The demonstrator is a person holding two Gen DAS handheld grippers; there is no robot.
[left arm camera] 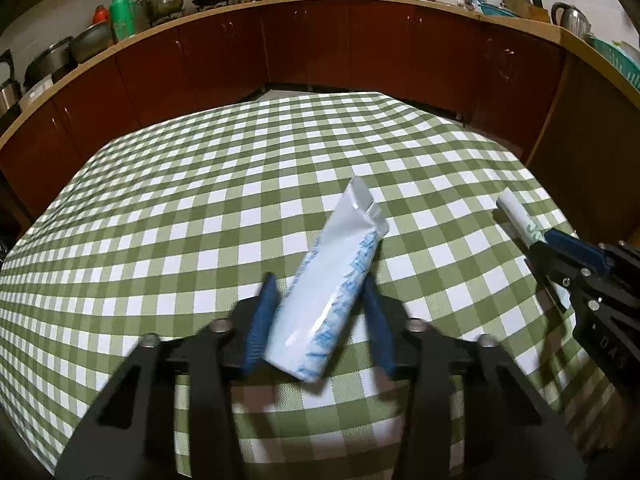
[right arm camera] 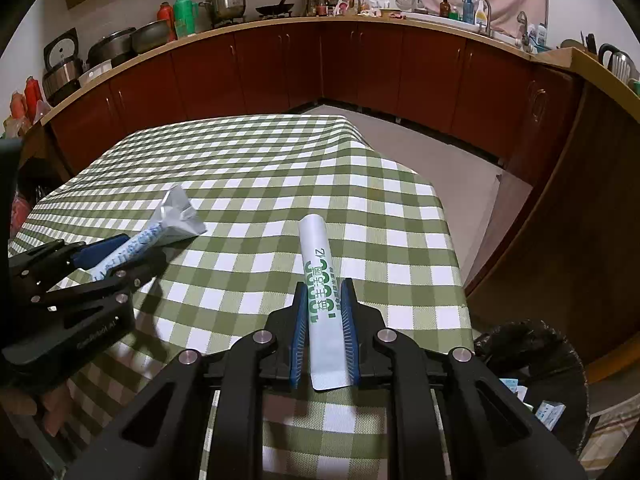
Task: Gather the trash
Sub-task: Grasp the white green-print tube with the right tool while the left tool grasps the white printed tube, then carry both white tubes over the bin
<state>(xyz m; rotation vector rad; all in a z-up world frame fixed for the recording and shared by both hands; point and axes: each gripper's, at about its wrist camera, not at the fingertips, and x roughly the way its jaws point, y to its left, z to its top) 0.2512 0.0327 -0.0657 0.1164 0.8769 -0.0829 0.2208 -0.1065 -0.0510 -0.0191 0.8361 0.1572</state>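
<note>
The left gripper (left arm camera: 320, 312) squeezes a white and blue crinkly plastic wrapper (left arm camera: 332, 292). The right gripper (right arm camera: 325, 320) pinches a thin white packet with green writing (right arm camera: 322, 292) above the green checked tablecloth (right arm camera: 248, 184).

Checked tablecloth (left arm camera: 240, 184), cabinets (left arm camera: 320, 48) (dark red), w/ pots (right arm camera: 226, 0)

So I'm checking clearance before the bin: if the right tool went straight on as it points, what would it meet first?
Probably nothing on the table: beyond the right tool and its held sachet lies only bare checked cloth, then the cabinets; depth unclear.
</note>
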